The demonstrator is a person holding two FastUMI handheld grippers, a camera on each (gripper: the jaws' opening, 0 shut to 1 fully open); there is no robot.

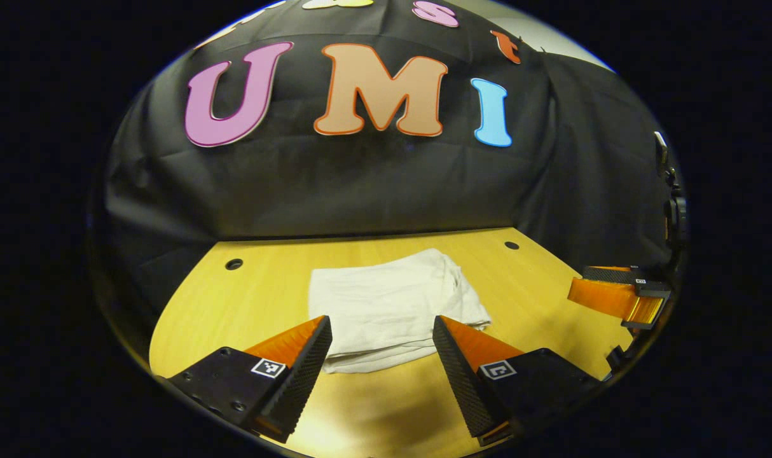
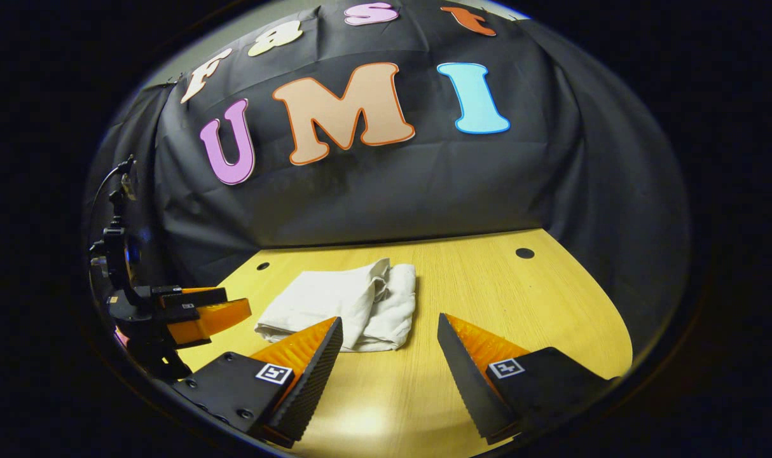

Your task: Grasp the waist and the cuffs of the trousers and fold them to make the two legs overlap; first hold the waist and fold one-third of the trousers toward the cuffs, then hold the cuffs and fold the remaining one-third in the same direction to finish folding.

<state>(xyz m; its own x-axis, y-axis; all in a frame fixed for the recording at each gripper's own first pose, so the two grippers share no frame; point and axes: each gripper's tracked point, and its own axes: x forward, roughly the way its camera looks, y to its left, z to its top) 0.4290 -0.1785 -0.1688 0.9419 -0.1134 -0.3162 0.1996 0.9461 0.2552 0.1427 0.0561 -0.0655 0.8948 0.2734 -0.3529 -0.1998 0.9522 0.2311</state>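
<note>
The white trousers are lying folded into a compact stack near the middle of the wooden tabletop, several layers showing along the near edge. The left gripper is hovering just in front of them, its fingers spread wide and holding nothing. The right gripper is hanging beside the stack, fingers likewise spread apart, gripping nothing.

This is a staged recording booth, not a lived-in room. A wooden table with round cable holes stands against a draped black cloth backdrop, and a clamp-mounted device stands beside the table's edge.
</note>
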